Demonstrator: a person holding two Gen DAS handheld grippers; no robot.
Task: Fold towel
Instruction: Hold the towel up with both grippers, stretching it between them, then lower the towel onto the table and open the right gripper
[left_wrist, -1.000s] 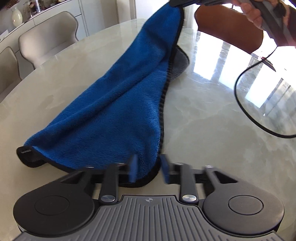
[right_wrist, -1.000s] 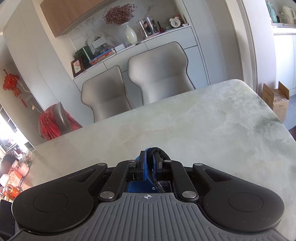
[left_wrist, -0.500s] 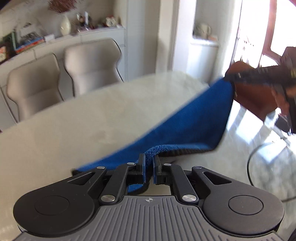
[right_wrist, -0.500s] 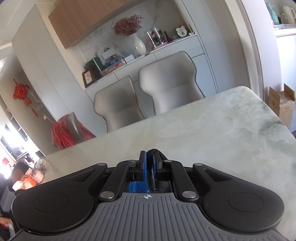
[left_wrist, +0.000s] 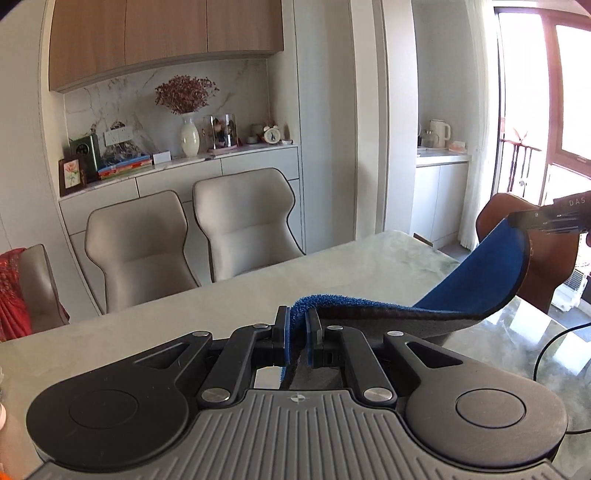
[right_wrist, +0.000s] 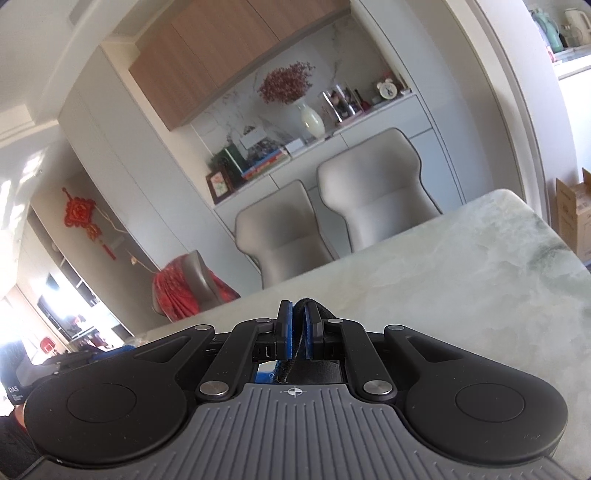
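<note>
Two grippers, both pinching one blue towel (left_wrist: 476, 273) above a pale marble table (left_wrist: 207, 310). Low centre of the left wrist view: left gripper (left_wrist: 298, 341) pressed together on a towel corner, blue pile bunched over the fingertips (left_wrist: 282, 332), a thin strip hanging down between them. From there, towel running rightward as a dark-backed, black-bound edge, sagging toward the tabletop at centre right, then curving up to the right edge of the frame, blue face toward the camera. At that upper end, right gripper (left_wrist: 517, 219) clamped on the far corner, only its black tip in view, a brown chair (left_wrist: 546, 273) behind it. Lowest sag of the hem close over the marble; touching or clear, cannot tell. A black cable (left_wrist: 546, 350) looping across the table at lower right.

Low centre of the right wrist view: right gripper (right_wrist: 298, 334) closed on the towel (right_wrist: 301, 325), just a black-edged blue fold standing between the pads (right_wrist: 285, 334). Beyond it, bare marble (right_wrist: 461, 280) stretching to the rounded far edge at upper right. Two beige chairs (right_wrist: 376, 195) drawn close to that far edge, a third chair draped in red cloth (right_wrist: 184, 288) at centre left, a cardboard box (right_wrist: 572, 218) past the table's right rim
</note>
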